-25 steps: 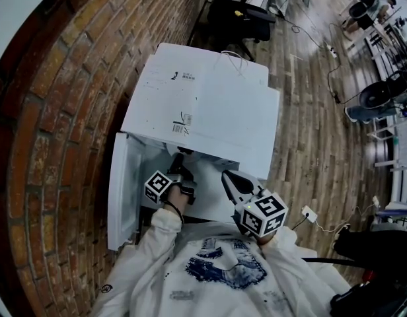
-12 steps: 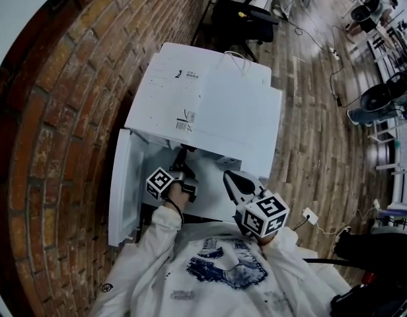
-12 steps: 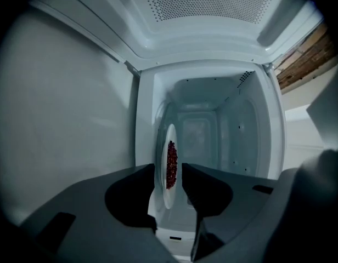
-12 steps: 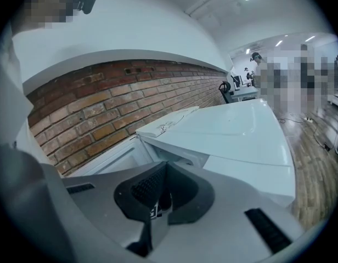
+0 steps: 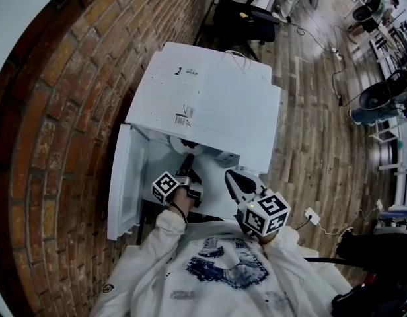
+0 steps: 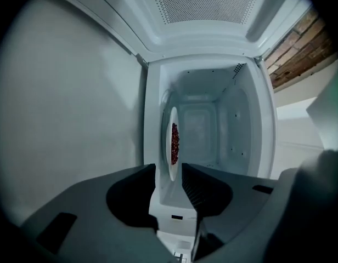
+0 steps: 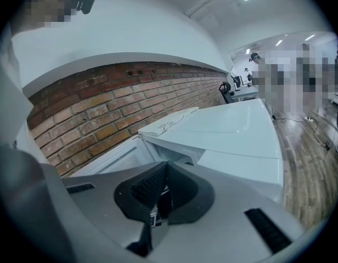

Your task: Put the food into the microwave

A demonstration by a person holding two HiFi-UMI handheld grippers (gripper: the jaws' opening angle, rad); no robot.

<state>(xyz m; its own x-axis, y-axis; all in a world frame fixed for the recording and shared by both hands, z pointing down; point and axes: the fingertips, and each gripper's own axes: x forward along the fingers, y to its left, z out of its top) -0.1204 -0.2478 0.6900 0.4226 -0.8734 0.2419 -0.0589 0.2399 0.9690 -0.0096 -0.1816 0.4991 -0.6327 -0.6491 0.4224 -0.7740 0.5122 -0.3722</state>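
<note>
Nearest, the right gripper [image 7: 166,166] hovers in front of the microwave [image 6: 240,130], its jaws pressed together on nothing. Just left of it, the left gripper [image 6: 169,171] reaches into the open oven. Its jaws have just been opening and now stand spread, with the near rim of the plate [image 6: 171,119] between them but not pinched. The plate, carrying red food [image 6: 175,144], appears to sit inside the cavity. The door [image 5: 124,177] hangs open at left. The food seems delivered; backing out and shutting the door likely remain.

Your head view: microwave [image 5: 210,104] top hides cavity. Red food [image 6: 175,143] on plate [image 6: 172,119] too small to identify.
</note>
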